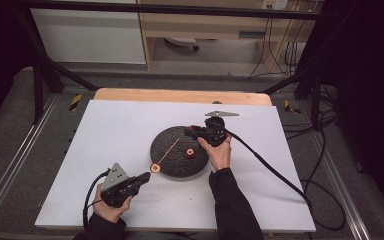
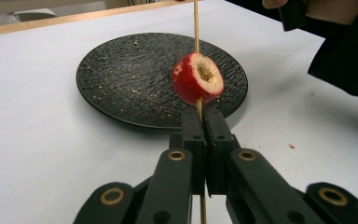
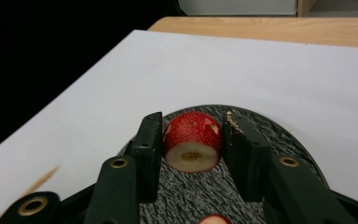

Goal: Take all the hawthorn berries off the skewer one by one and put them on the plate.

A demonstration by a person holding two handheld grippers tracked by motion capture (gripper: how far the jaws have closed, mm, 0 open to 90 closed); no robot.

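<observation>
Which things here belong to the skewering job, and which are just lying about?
In use: wooden skewer, fruit piece already threaded on it, fruit piece between the right gripper jaws, another piece, black plate, left gripper.
Lying about: crumbs, floor cables.

We read this as a lab recording bay: white-covered table [image 1: 130, 130] inside a black metal frame [image 1: 40, 75], loose cables [image 1: 280, 45] on grey floor [image 1: 10, 125], black curtains [image 1: 370, 75].
</observation>
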